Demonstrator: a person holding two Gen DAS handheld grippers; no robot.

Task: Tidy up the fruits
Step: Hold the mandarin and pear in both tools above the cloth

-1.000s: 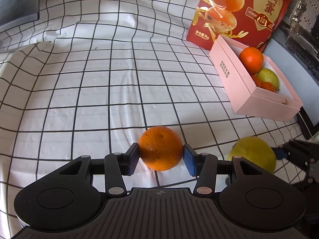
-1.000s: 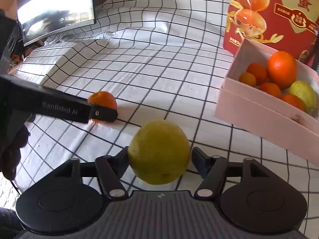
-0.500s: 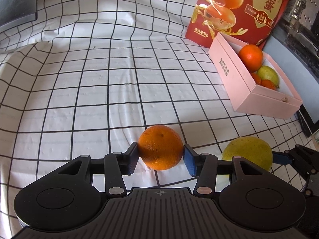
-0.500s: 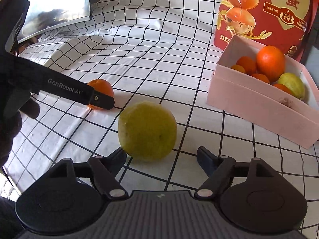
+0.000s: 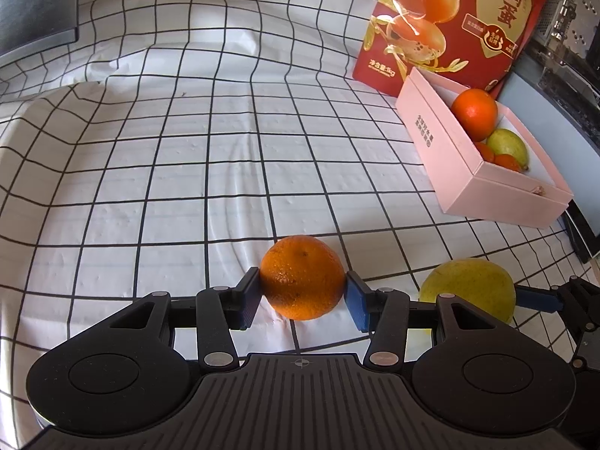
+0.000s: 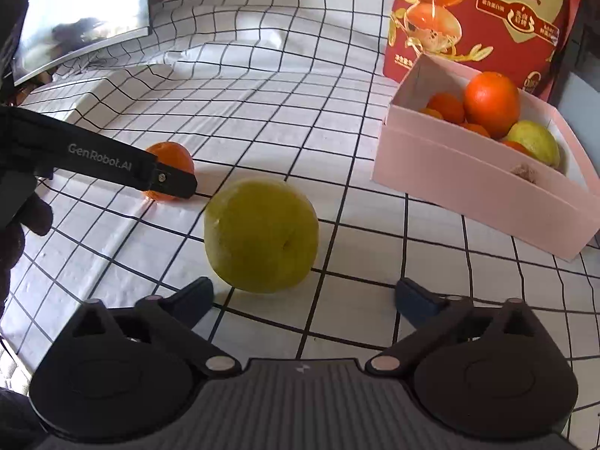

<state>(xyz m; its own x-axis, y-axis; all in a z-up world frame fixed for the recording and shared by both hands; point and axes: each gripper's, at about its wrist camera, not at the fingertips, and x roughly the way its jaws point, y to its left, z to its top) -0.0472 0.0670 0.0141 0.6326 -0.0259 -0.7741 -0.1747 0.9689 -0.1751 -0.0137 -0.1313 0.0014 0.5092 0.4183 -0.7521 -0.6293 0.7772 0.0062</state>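
Note:
My left gripper (image 5: 302, 296) is shut on an orange (image 5: 302, 276), low over the checked cloth. The orange also shows in the right wrist view (image 6: 172, 157), partly behind the left gripper's finger. My right gripper (image 6: 303, 298) is open and empty. A yellow-green fruit (image 6: 260, 235) lies on the cloth just beyond its fingertips, apart from them; it also shows in the left wrist view (image 5: 468, 292). A pink box (image 5: 468, 183) (image 6: 468, 183) at the right holds an orange, a green fruit and several small oranges.
A red snack bag (image 5: 450, 22) (image 6: 483, 18) stands behind the pink box. A dark screen (image 6: 78, 26) stands at the back left. The checked cloth (image 5: 187, 150) rises in a fold at the left. Dark equipment (image 5: 562, 37) lies right of the box.
My right gripper has opened, let go of the yellow-green fruit and drawn back from it. The fruit now rests on the cloth. My left gripper still holds the orange.

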